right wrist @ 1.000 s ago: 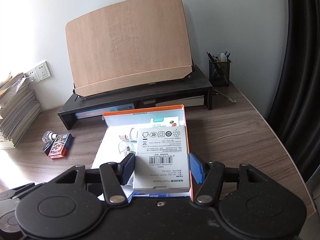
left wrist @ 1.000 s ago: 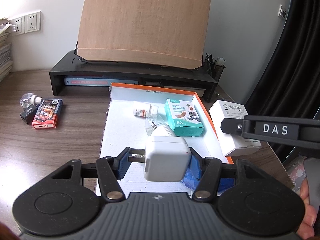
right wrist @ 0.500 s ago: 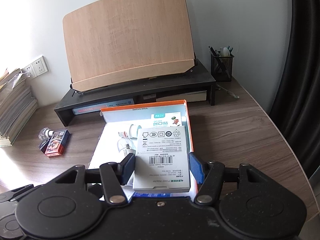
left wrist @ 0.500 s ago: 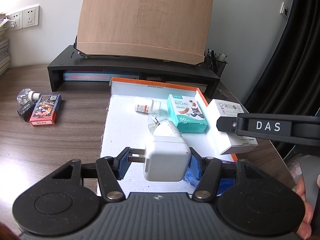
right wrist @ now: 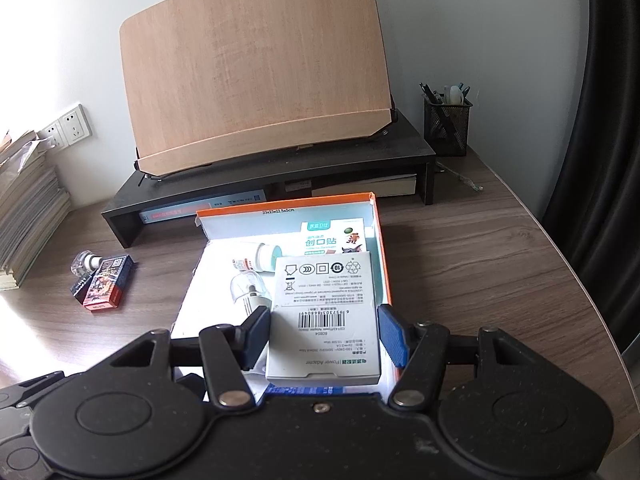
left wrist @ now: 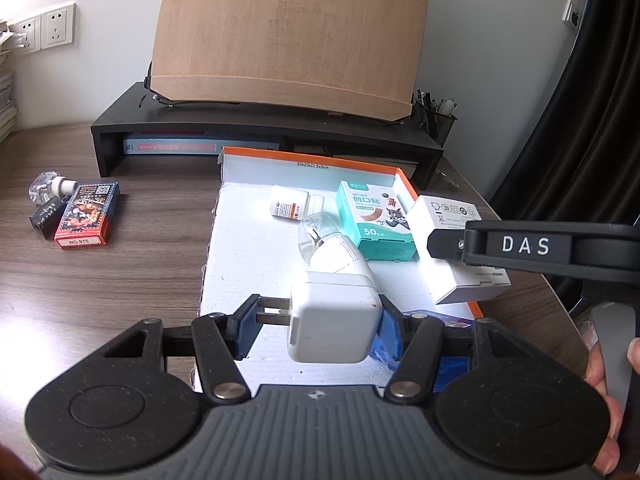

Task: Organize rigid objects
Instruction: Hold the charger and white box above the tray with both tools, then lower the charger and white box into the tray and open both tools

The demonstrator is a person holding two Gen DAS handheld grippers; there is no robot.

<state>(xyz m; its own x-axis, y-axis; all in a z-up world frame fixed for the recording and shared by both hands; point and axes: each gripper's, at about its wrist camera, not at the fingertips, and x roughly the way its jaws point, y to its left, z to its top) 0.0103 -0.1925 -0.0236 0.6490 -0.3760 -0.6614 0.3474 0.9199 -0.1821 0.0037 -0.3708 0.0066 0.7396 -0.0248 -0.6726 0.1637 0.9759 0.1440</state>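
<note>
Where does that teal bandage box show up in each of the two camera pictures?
Left wrist view: the teal bandage box lies right of centre, in the far right corner of the orange-edged box.
Right wrist view: the teal bandage box sits at centre, partly hidden behind the held white carton.
Shared landmark: the wooden board behind.

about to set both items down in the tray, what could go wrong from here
The left gripper clamps the white cube charger with one pad against its metal prongs, so it may twist or slip. The right gripper holds the white adapter box over the tray's orange right wall; lowered there, it could catch the rim or the teal bandage box.
</note>
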